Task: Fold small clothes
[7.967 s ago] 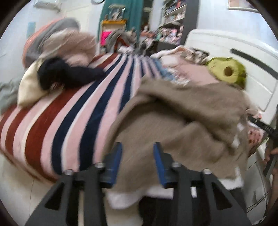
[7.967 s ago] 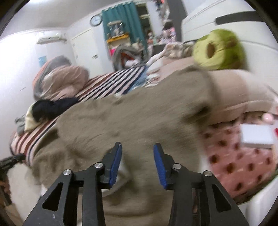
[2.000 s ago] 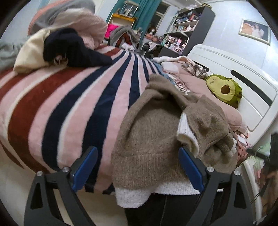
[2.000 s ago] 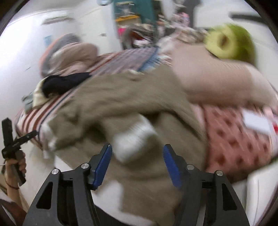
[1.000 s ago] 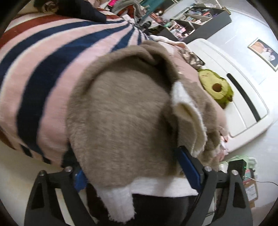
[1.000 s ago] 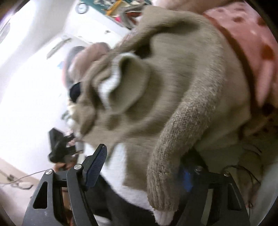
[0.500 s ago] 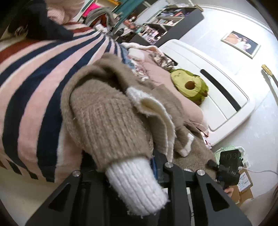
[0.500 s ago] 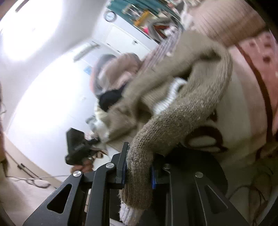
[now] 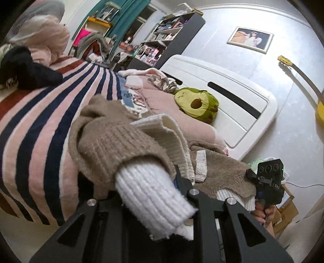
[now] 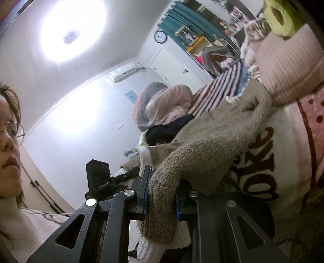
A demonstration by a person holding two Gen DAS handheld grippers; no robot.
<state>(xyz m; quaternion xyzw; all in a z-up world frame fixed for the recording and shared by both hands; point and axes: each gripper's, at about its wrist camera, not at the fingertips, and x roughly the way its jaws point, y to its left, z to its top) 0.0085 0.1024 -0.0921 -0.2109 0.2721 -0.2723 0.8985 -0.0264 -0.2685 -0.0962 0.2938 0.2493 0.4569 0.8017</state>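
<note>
With my left gripper (image 9: 154, 188) and right gripper (image 10: 161, 194) each clamped on the brown sweater (image 9: 113, 141), lower centre, I judge the fold under way; next, lay it flat.

From the left wrist we look forward past the left claw (image 9: 149, 182), low at the bed's edge, along the striped blanket (image 9: 40, 113) toward the white headboard (image 9: 232, 95) and the shelves (image 9: 162, 36). The brown sweater (image 9: 113, 141) sits so near that it fills the lower middle.

From the right wrist we look past the right claw (image 10: 161, 194), tilted steeply upward and rolled, taking in the ceiling light (image 10: 70, 30), the wall clock (image 10: 160, 36) and the person's face (image 10: 8, 131) at the left edge.

Both views share the sweater (image 10: 212, 141), the striped blanket (image 10: 218, 89), the green avocado toy (image 9: 197, 104) (image 10: 281, 14) and the teal curtain (image 9: 123, 12) (image 10: 180, 14). Each view also shows the other wrist's device.
</note>
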